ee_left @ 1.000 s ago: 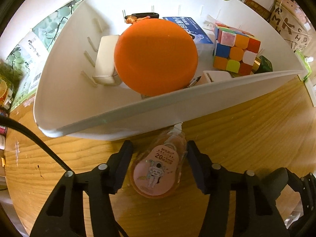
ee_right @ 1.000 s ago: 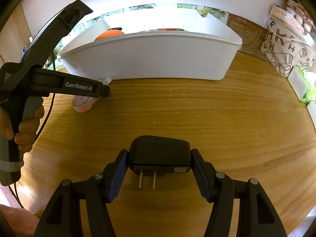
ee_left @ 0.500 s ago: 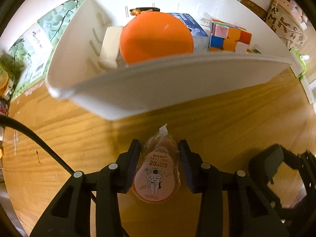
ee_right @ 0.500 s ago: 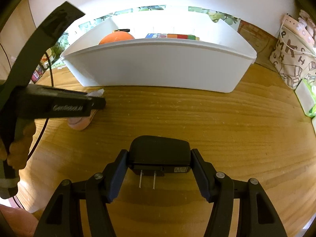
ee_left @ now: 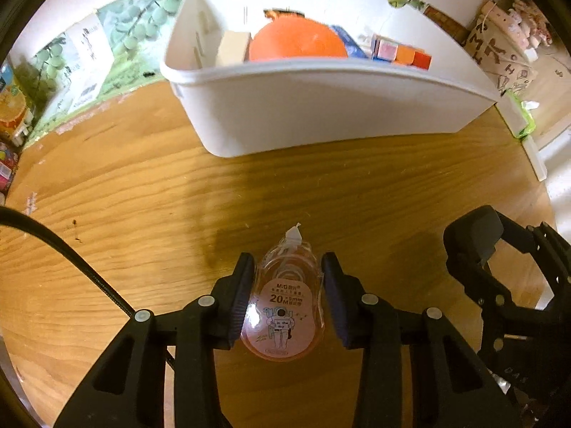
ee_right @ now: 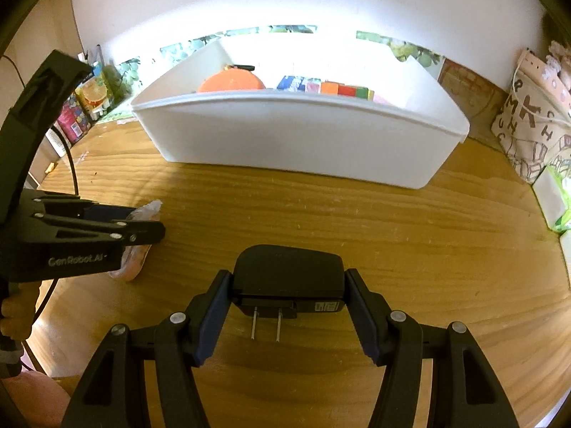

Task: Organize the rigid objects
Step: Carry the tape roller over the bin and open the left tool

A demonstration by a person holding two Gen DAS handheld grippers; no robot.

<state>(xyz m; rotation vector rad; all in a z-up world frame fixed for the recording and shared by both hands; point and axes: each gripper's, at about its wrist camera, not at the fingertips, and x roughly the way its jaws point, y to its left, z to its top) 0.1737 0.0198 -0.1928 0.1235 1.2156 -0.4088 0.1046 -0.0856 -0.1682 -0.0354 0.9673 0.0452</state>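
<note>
My left gripper [ee_left: 288, 271] is shut on a pink correction tape dispenser [ee_left: 283, 312] and holds it just above the wooden table, in front of the white bin [ee_left: 321, 107]. My right gripper [ee_right: 287, 287] is shut on a black power adapter [ee_right: 288, 278] with its two prongs pointing toward me, low over the table. The bin [ee_right: 296, 139] holds an orange ball [ee_left: 296, 44], a colour cube [ee_left: 399, 51], a blue box and a cream block. The left gripper and dispenser [ee_right: 134, 249] show at the left of the right wrist view.
A patterned cloth bag [ee_right: 528, 125] stands at the right by the wall. Green and white packs [ee_right: 555, 199] lie at the table's right edge. Cartons and snack packets [ee_right: 85, 103] stand at the back left. Bare wood lies between the bin and both grippers.
My left gripper closed on the dispenser and drew back from the bin with it. The right gripper, still holding the adapter, also backed away a little and rose.
</note>
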